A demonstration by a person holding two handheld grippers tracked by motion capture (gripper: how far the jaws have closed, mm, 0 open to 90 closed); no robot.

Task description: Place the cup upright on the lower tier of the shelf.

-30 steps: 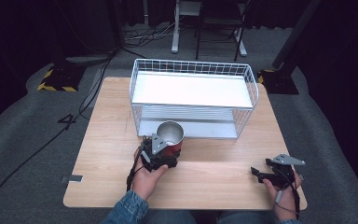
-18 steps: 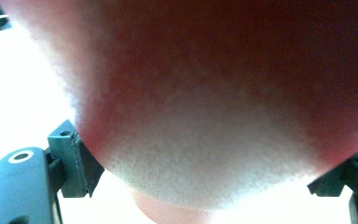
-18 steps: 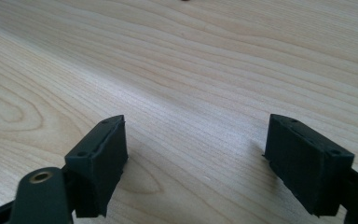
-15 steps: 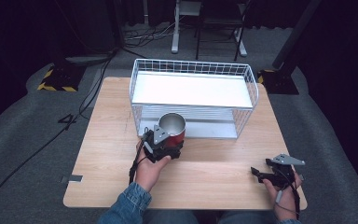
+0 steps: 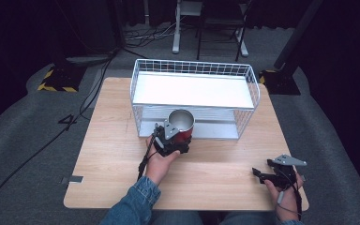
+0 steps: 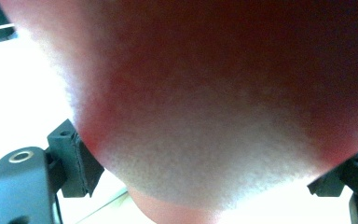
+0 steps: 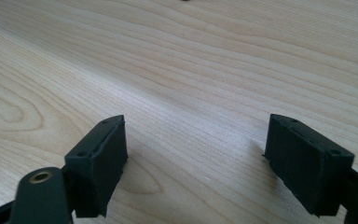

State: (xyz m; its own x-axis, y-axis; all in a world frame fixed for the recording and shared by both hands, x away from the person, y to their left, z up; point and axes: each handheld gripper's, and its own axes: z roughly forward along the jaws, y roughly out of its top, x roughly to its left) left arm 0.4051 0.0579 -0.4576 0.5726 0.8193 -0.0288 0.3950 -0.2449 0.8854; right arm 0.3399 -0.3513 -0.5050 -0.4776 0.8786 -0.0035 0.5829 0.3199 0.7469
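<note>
A red cup (image 5: 182,125) with a shiny metal inside is held upright just in front of the white wire rack (image 5: 194,70), at its lower shelf (image 5: 215,131). My left gripper (image 5: 174,138) is shut on the cup from the near side. In the left gripper view the cup's red wall (image 6: 214,93) sits blurred between the two black jaws. My right gripper (image 5: 268,176) rests low over the table's near right corner, open. Its fingers (image 7: 102,163) stand wide apart above bare wood, with nothing between them.
The wooden table (image 5: 108,154) carries the two-level wire rack across its far half, with a white top shelf (image 5: 192,90). Beyond the table are grey floor, cables (image 5: 84,101), a yellow-black striped base (image 5: 54,79) and chair legs (image 5: 206,42).
My left gripper has carried the cup away from the person and slightly right, up to the front of the rack. The right gripper has stayed where it was.
</note>
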